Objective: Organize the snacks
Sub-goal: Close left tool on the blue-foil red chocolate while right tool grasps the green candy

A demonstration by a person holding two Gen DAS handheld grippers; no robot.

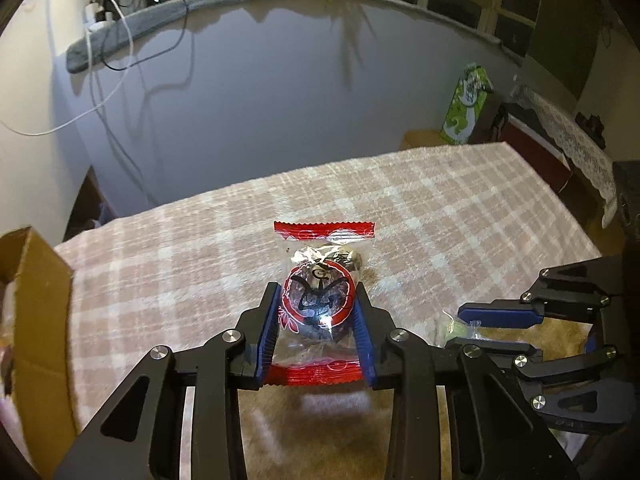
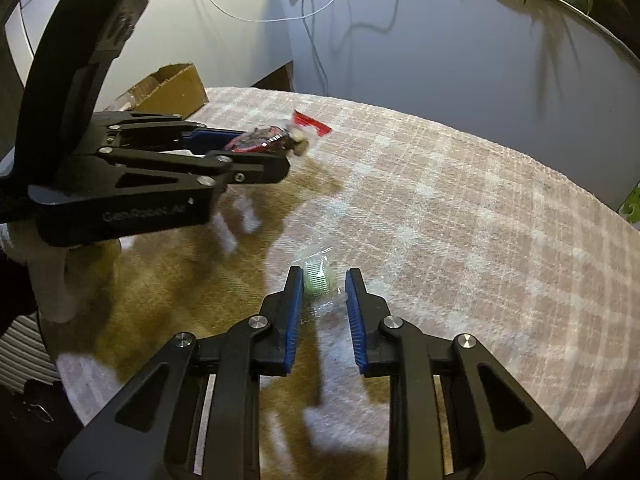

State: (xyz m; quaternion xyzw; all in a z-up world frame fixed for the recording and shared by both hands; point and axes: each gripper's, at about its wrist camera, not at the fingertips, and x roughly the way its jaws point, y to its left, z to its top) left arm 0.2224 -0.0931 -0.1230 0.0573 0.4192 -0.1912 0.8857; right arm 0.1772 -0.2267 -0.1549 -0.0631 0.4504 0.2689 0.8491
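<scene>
- Left wrist view: a table (image 1: 460,200) draped in a soft, fuzzy cloth with a pink and cream check fills most of the frame, its far edge against a plain pale wall.
- At the table's left end sits an open cardboard box (image 1: 38,300) with raw brown flaps and a rectangular mouth; its contents are too blurred to name.
- Left gripper (image 1: 319,312), black angular linkages with ribbed blue pads (image 1: 269,332), is closed partway onto a red-edged snack packet (image 1: 320,304): crinkly clear film with crimped red ends and a round red-and-black emblem, lifted above the cloth.
- Right gripper (image 2: 322,312), of the same build, stands apart with a moderate gap; whether its pads (image 2: 294,312) touch anything cannot be told.
- Between those pads, on or just above the cloth, is a small green candy (image 2: 318,280) in a clear, wrinkled wrapper, near the table's front.
</scene>
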